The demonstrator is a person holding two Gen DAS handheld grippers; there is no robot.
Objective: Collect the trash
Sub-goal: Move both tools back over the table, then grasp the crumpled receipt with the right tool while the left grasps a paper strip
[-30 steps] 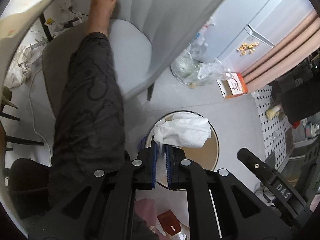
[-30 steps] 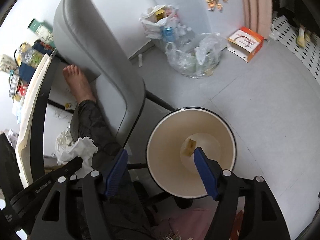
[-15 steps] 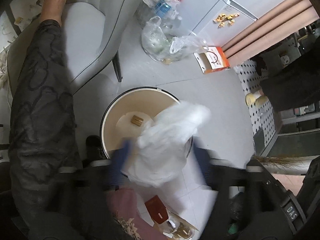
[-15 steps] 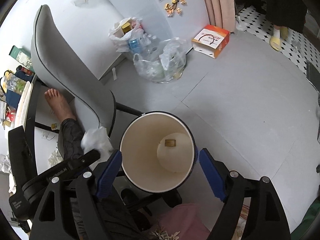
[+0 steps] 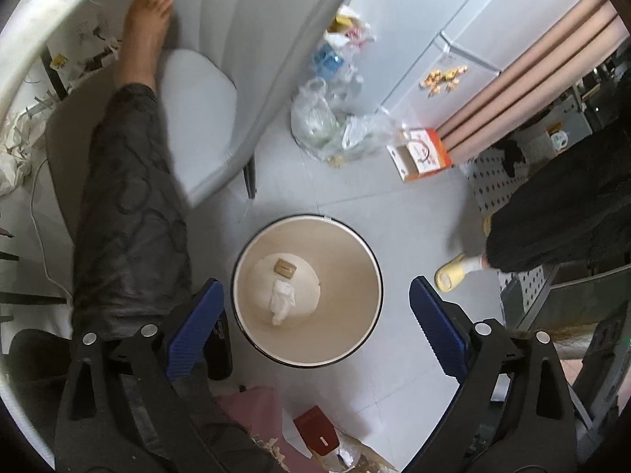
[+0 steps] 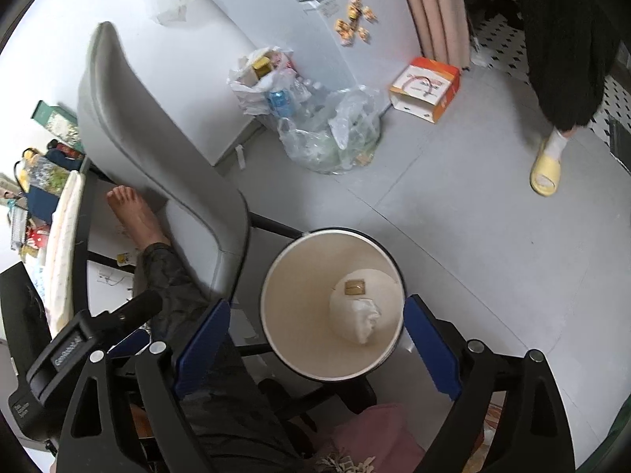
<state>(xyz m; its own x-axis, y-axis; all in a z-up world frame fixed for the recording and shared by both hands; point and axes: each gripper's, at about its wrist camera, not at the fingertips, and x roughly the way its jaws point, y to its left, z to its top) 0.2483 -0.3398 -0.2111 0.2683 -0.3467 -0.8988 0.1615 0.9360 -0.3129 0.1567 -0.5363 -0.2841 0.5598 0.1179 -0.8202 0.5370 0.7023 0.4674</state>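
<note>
A cream trash bin (image 5: 364, 252) (image 6: 284, 276) with a dark rim stands on the floor below both grippers. At its bottom lie a crumpled white tissue (image 5: 282, 301) (image 6: 364, 321) and a small tan packet (image 5: 285, 268) (image 6: 355, 287). My left gripper (image 5: 315, 327) hangs above the bin, its blue-padded jaws still opening wide, with nothing between them. My right gripper (image 6: 317, 347) also hovers over the bin, its jaws opening wide and holding nothing. The left gripper's black body (image 6: 63, 354) shows at the lower left of the right wrist view.
A person's leg (image 5: 130, 213) in dark trousers rests on a grey chair (image 5: 197, 126) left of the bin. Clear plastic bags of rubbish (image 6: 331, 134) and an orange box (image 6: 426, 86) sit by the fridge. Another person in yellow slippers (image 6: 546, 169) stands at the right.
The left gripper, shut on the white tissue a second ago, opened over the bin and the tissue dropped to the bottom. The right gripper's jaws spread wider. Another person stepped in at the right.
</note>
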